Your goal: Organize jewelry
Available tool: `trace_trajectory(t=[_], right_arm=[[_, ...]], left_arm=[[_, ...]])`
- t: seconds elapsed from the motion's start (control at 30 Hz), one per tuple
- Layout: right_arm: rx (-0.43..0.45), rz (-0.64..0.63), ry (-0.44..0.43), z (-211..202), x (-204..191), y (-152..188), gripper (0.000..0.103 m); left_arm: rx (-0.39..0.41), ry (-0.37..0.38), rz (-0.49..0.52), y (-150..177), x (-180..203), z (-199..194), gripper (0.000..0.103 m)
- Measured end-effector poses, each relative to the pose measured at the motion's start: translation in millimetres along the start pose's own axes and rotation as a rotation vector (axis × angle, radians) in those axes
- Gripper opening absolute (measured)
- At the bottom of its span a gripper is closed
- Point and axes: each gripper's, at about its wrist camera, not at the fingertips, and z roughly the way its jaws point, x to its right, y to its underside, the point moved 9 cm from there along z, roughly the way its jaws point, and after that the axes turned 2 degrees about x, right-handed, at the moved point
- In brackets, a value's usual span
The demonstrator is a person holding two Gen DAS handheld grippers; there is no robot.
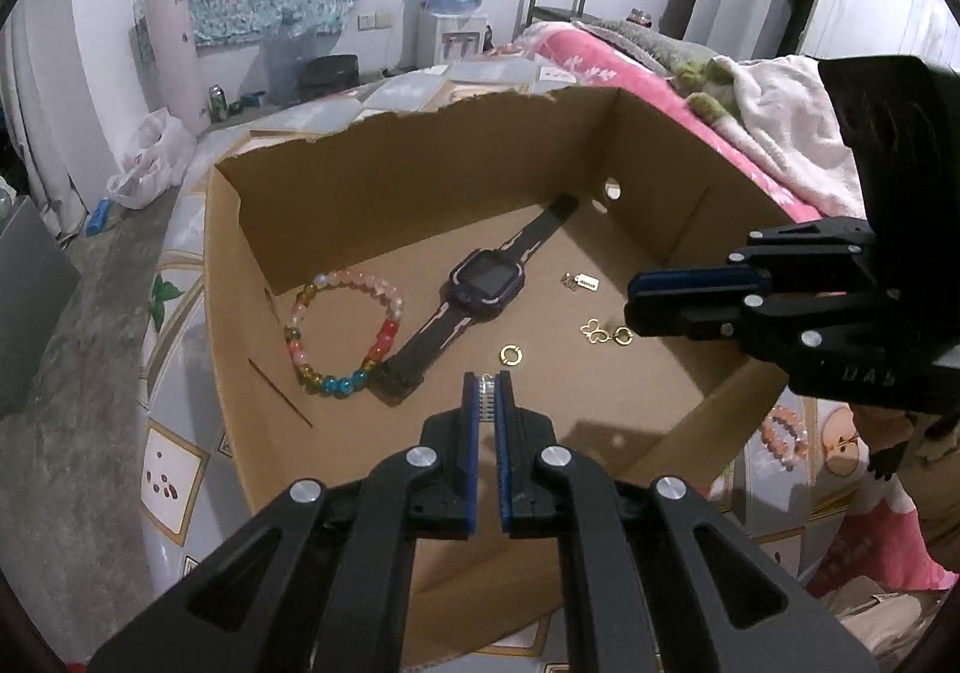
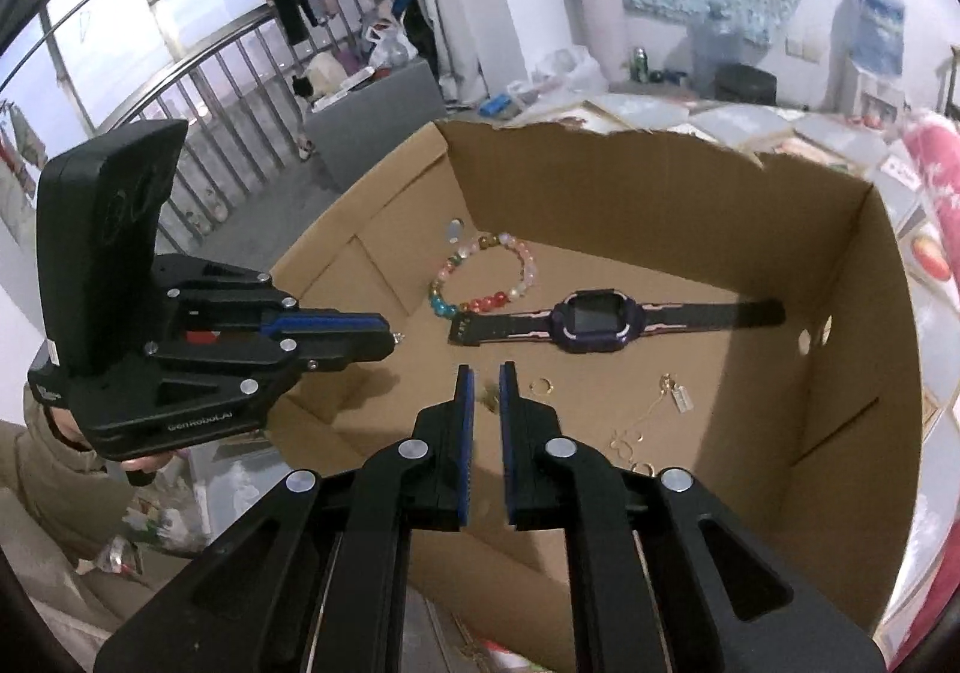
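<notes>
An open cardboard box (image 1: pixel 420 205) holds a colourful bead bracelet (image 1: pixel 345 331), a dark purple smartwatch (image 1: pixel 486 283), a gold ring (image 1: pixel 510 354), a gold butterfly chain (image 1: pixel 603 334) and a small tagged piece (image 1: pixel 582 282). My left gripper (image 1: pixel 487 380) hovers over the box's near side, shut on a small silver sparkly piece (image 1: pixel 487 391). My right gripper (image 2: pixel 485 373) hangs over the box (image 2: pixel 660 193) with its jaws slightly apart and nothing between them; the ring (image 2: pixel 542 386) lies just beyond it. The watch (image 2: pixel 600 322) and bracelet (image 2: pixel 486 283) lie further in.
The box sits on a patterned tablecloth (image 1: pixel 174 451). Another pink bead bracelet (image 1: pixel 783 436) lies on the cloth outside the box. A pink blanket (image 1: pixel 630 79) lies behind. A water dispenser (image 1: pixel 456 7) stands by the far wall.
</notes>
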Motion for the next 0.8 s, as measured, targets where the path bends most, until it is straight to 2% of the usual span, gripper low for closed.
trace_trajectory(t=[0.43, 0.63, 0.8], right_arm=[[0.054, 0.031, 0.017, -19, 8, -5, 0.014], [0.104, 0.029, 0.037, -36, 8, -12, 0.022], [0.150, 0.032, 0.053, -54, 7, -17, 0.036]], left_arm=[[0.021, -0.042, 0.004, -5, -7, -2, 0.009], [0.105, -0.051, 0.002, -15, -8, -24, 0.015], [0.167, -0.056, -0.001, -21, -6, -44, 0.024]])
